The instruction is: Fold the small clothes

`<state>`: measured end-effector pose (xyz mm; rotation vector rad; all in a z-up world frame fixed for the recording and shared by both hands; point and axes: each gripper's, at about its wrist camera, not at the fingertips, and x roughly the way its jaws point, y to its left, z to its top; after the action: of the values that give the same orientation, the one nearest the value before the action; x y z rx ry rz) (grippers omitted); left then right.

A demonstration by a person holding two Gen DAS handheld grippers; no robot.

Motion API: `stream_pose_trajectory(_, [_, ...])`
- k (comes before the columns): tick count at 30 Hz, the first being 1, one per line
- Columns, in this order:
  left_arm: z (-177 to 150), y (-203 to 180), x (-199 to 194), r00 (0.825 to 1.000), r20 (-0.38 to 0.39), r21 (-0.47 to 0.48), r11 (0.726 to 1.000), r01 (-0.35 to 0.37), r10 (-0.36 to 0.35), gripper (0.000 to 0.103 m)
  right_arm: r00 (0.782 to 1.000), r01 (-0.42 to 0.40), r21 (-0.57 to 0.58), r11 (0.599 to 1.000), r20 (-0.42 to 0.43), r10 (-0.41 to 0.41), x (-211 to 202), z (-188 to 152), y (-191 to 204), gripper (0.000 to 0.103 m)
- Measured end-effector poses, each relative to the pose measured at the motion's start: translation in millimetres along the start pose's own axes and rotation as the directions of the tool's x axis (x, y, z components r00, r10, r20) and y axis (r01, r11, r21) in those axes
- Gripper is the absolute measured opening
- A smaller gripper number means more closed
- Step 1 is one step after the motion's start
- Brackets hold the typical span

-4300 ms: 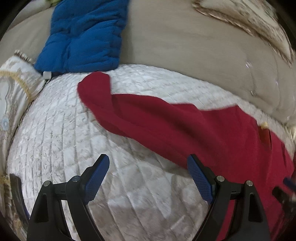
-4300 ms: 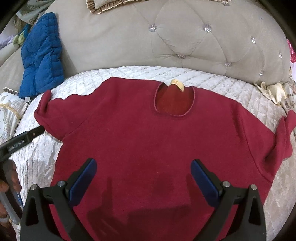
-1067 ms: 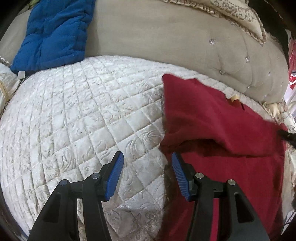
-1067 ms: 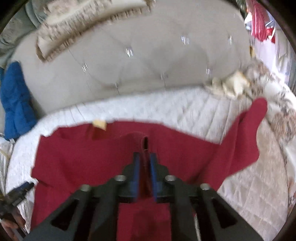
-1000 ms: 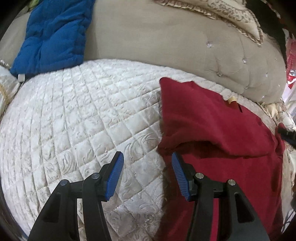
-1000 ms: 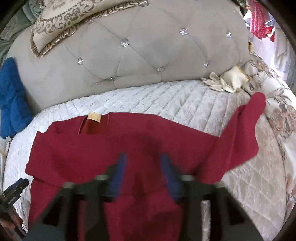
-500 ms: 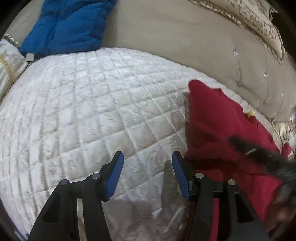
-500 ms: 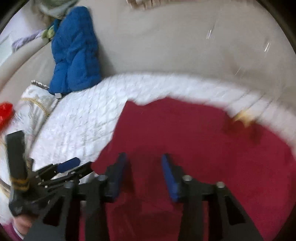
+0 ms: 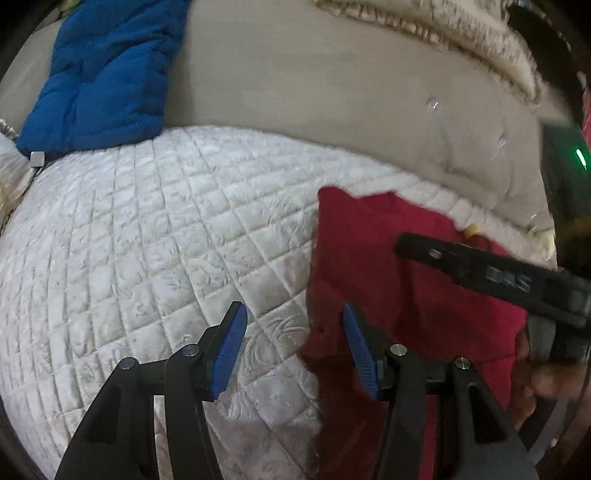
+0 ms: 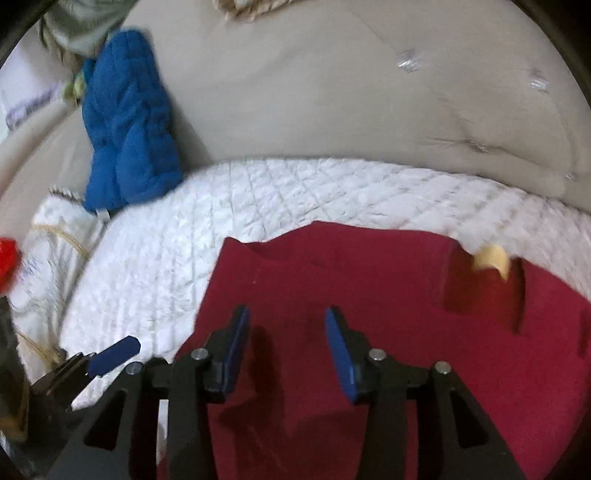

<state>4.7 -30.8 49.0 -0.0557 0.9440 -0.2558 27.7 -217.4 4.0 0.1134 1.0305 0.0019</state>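
A dark red shirt lies flat on the white quilted cover, its left side folded inward, with a yellow neck label. My right gripper hovers over the shirt's folded left part. Its jaws are opening and the pads hold nothing. In the left wrist view the red shirt fills the right side. My left gripper stands open at the shirt's left edge, one pad over the quilt and one over red fabric, holding nothing. The right gripper's black finger reaches in from the right, with a hand behind it.
A blue padded garment leans on the beige tufted backrest at the back left. A patterned cushion sits on top of the backrest. The quilted cover spreads left of the shirt. Something red shows at the far left edge.
My right gripper let go of the red fabric, swung left and down over the shirt's folded left part, and came into the left wrist view. The left gripper stayed open by the shirt's edge.
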Motion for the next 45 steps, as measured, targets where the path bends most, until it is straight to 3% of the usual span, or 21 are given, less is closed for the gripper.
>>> stream_pose_trajectory(2, [-2, 4, 8, 1.0, -0.015, -0.016, 1.0, -0.003, 0.003, 0.035, 0.997, 0.071, -0.018, 0.997, -0.006, -0.071, 19, 4, 4, 0.045])
stream_pose_trajectory(4, [-5, 10, 8, 1.0, -0.006, -0.036, 0.999, 0.0, 0.0, 0.044, 0.992, 0.115, -0.026, 0.993, 0.049, -0.113, 24, 9, 6, 0.046])
stream_pose_trajectory(8, [-8, 13, 6, 1.0, -0.006, -0.042, 0.999, 0.01, -0.011, 0.046, 0.996, 0.088, -0.011, 0.996, 0.032, -0.088, 7, 2, 5, 0.047])
stream_pose_trajectory(13, [-9, 7, -6, 1.0, -0.003, -0.051, 0.999, 0.011, -0.011, 0.046, 0.992, 0.126, -0.019, 0.992, 0.029, -0.125, -47, -40, -10, 0.068])
stream_pose_trajectory(17, [-11, -3, -24, 1.0, -0.004, -0.046, 0.999, 0.021, -0.021, 0.046, 0.973, 0.229, 0.039, 0.973, 0.028, -0.231, -86, -72, -53, 0.069])
stream_pose_trajectory(21, [-13, -24, -52, 0.999, 0.009, -0.015, 0.999, 0.033, -0.033, 0.046, 0.963, 0.263, 0.141, 0.954, 0.024, -0.269, -118, -93, -104, 0.069])
stream_pose_trajectory(25, [-7, -49, -80, 0.999, -0.005, -0.035, 0.998, 0.045, -0.045, 0.046, 0.93, 0.36, 0.246, 0.9, -0.013, -0.369, -139, -98, -160, 0.069])
stream_pose_trajectory(29, [-7, -76, -97, 0.997, -0.006, -0.023, 0.997, 0.075, -0.076, 0.046, 0.948, 0.271, 0.349, 0.897, 0.066, -0.312, -174, -117, -185, 0.069])
stream_pose_trajectory(33, [-11, -96, -90, 0.995, -0.013, -0.036, 0.995, 0.096, -0.096, 0.046, 0.956, 0.225, 0.364, 0.904, 0.099, -0.277, -183, -123, -183, 0.069])
stream_pose_trajectory(38, [-26, -100, -64, 0.992, -0.025, -0.061, 0.99, 0.126, -0.128, 0.046, 0.961, 0.211, 0.316, 0.925, 0.109, -0.256, -169, -115, -167, 0.069])
stream_pose_trajectory(41, [-35, -96, -52, 0.992, -0.024, -0.005, 0.993, 0.122, -0.122, 0.046, 0.972, 0.229, 0.318, 0.92, -0.018, -0.236, -136, -118, -173, 0.069])
stream_pose_trajectory(45, [-35, -87, -45, 0.997, -0.035, 0.049, 0.996, 0.076, -0.075, 0.046, 0.965, 0.22, 0.318, 0.922, 0.07, -0.255, -172, -115, -177, 0.069])
